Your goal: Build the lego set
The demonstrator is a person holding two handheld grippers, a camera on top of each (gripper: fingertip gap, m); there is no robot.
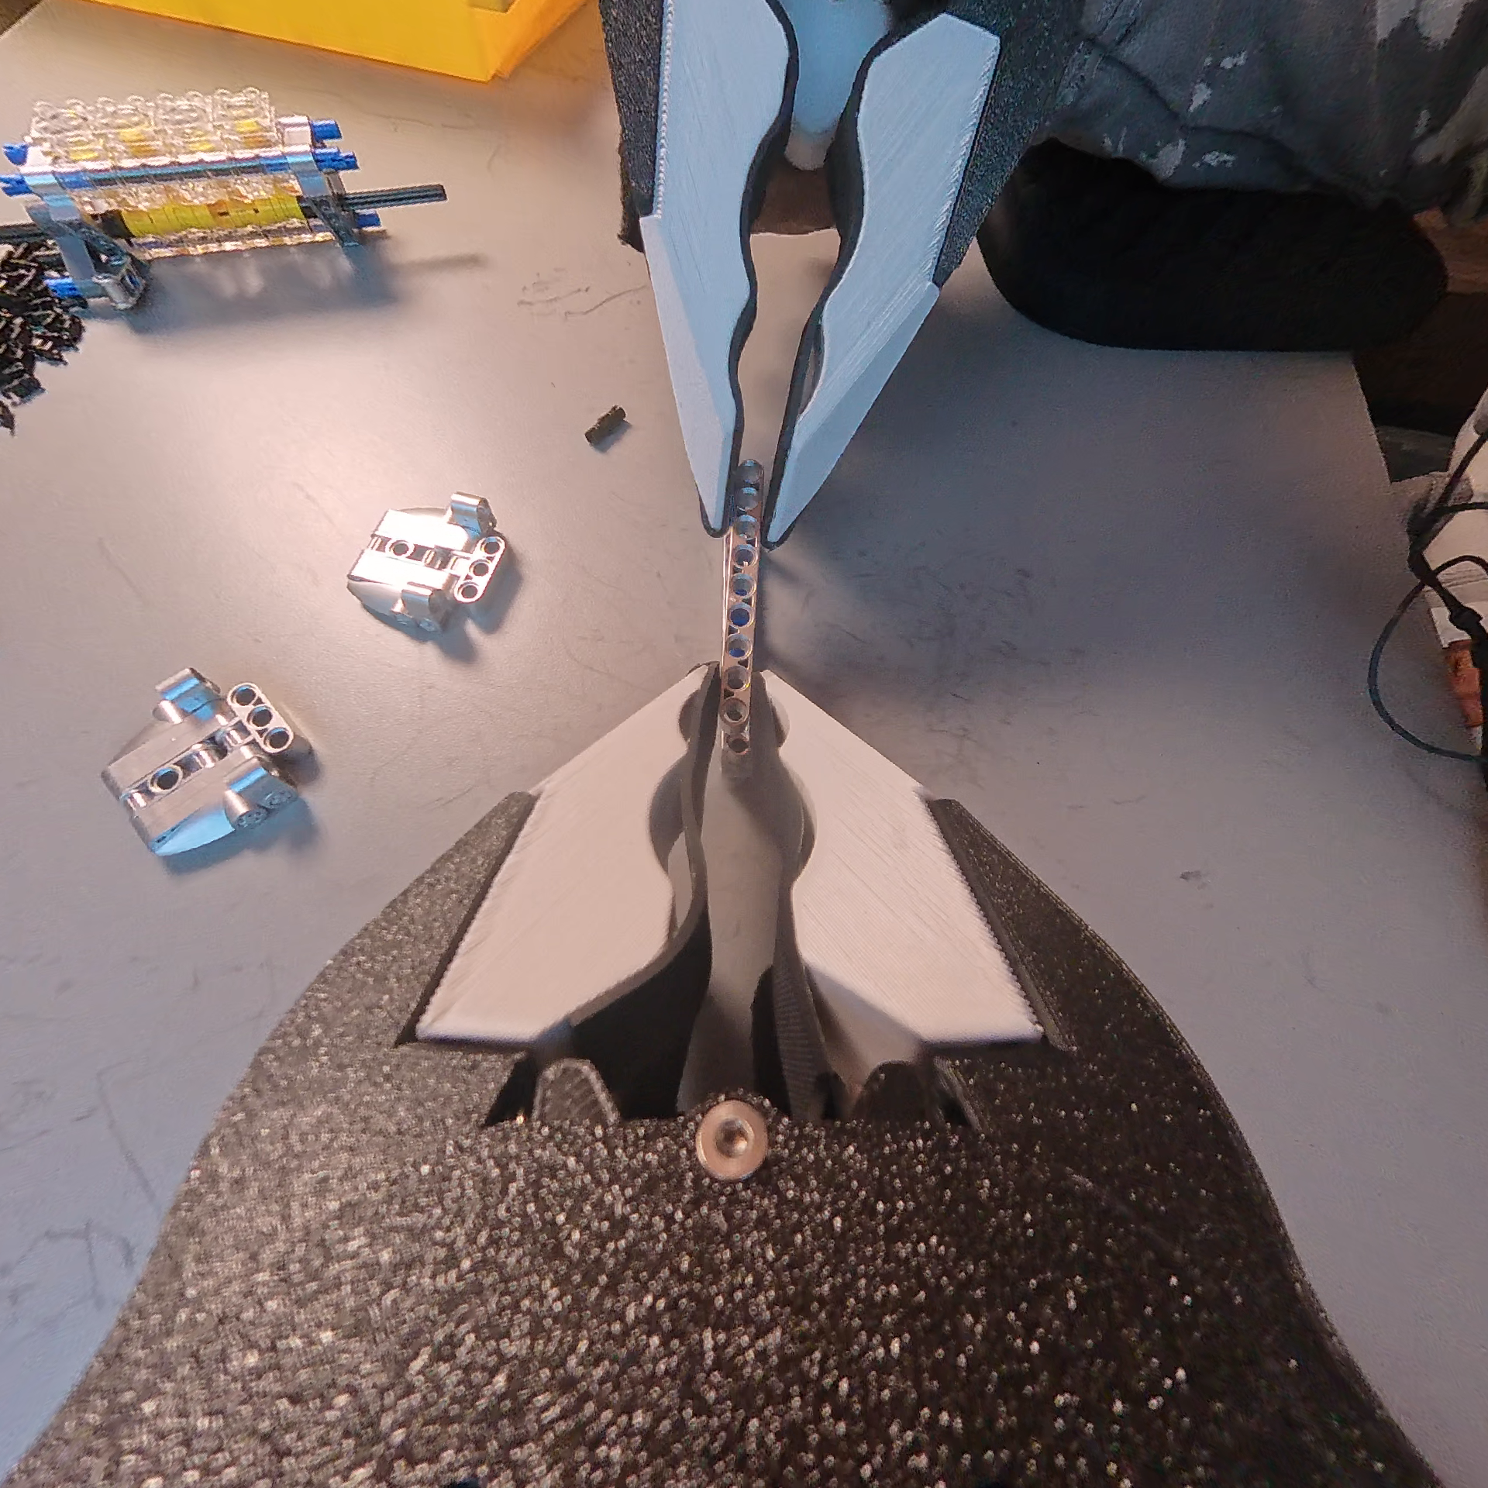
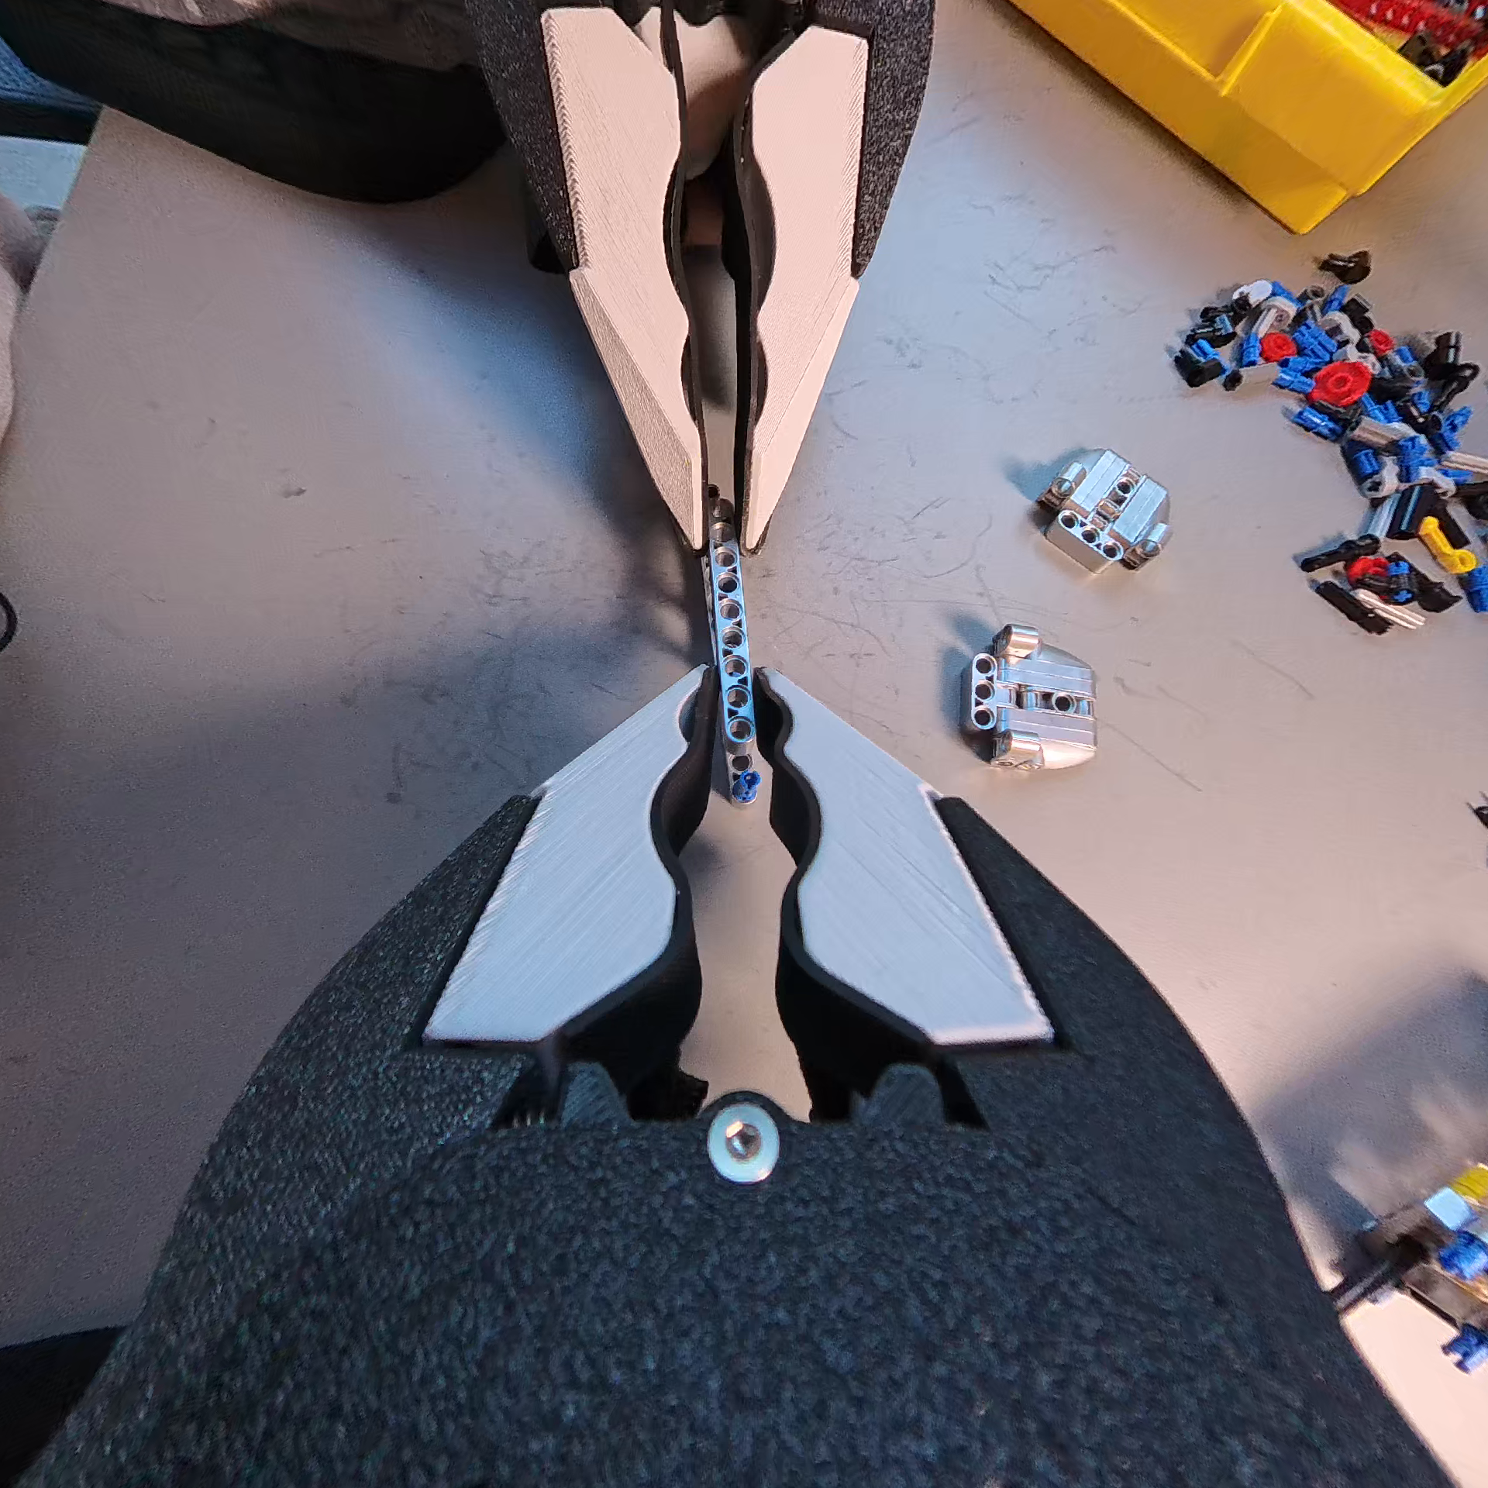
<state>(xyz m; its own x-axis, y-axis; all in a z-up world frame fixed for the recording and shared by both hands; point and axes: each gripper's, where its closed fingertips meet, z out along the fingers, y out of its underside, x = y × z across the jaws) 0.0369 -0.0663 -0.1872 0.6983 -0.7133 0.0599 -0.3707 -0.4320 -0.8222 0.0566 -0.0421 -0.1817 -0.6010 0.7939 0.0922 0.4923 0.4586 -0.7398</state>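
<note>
Over the scuffed grey table (image 1: pixel 1047 644), my left gripper (image 1: pixel 739 672) and right gripper (image 2: pixel 734 676) pinch one silver holed beam (image 1: pixel 742 596), yellow bin (image 2: pixel 1256 105) at the edge.

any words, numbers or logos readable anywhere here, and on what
None: no writing, number or logo shows in either view.
The beam held by both tongs, left and right, bears only holes.
The silver panels, yellow bin and table are unmarked.
The loose parts are too small to tell.
</note>
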